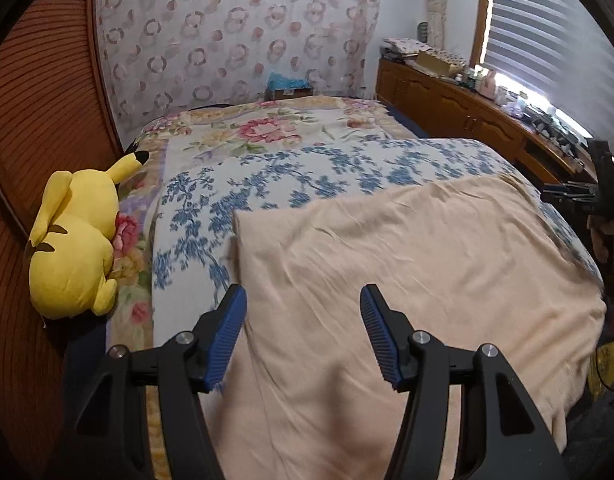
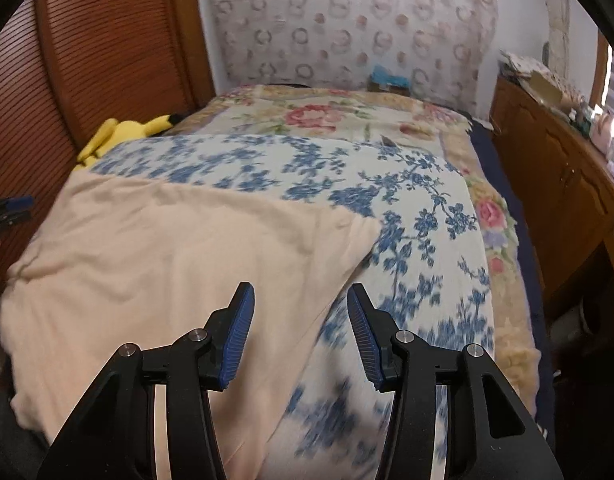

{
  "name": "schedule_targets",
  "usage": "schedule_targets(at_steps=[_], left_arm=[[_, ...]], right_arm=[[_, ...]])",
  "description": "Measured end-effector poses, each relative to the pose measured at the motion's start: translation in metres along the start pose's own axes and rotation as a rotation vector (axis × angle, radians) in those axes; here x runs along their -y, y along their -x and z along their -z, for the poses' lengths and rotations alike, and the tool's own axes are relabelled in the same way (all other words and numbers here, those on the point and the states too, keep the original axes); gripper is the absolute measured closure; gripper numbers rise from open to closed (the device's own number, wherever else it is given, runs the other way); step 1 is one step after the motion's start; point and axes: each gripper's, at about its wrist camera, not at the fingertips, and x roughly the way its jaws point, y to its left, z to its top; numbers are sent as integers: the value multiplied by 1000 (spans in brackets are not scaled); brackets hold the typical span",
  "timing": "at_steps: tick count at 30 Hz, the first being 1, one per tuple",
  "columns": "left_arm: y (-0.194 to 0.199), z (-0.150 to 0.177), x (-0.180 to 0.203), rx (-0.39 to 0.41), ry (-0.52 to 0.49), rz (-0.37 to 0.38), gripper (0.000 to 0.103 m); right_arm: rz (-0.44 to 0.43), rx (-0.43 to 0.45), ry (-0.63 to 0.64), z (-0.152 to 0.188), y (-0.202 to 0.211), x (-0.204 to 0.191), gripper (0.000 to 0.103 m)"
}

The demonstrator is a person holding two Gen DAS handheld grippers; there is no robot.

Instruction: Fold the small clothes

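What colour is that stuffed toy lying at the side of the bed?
Bright yellow, with black ear tips: a Pikachu plush. The left wrist view shows it best.

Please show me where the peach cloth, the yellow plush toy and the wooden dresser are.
peach cloth (image 1: 407, 264), left wrist view, middle of its flat top.
yellow plush toy (image 1: 73, 248), left wrist view, its back.
wooden dresser (image 1: 447, 100), left wrist view, a front door panel.

Left gripper (image 1: 303, 294), right gripper (image 2: 300, 292): black plastic frames, ribbed blue jaws pads, silver round screws at pivots.
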Motion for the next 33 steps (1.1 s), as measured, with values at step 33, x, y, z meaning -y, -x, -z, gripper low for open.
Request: schedule_targets(at_steps=[33], left_arm=[[-100, -31, -43, -96, 71, 12, 74]], right_arm=[[-53, -24, 89, -29, -73, 4, 86]])
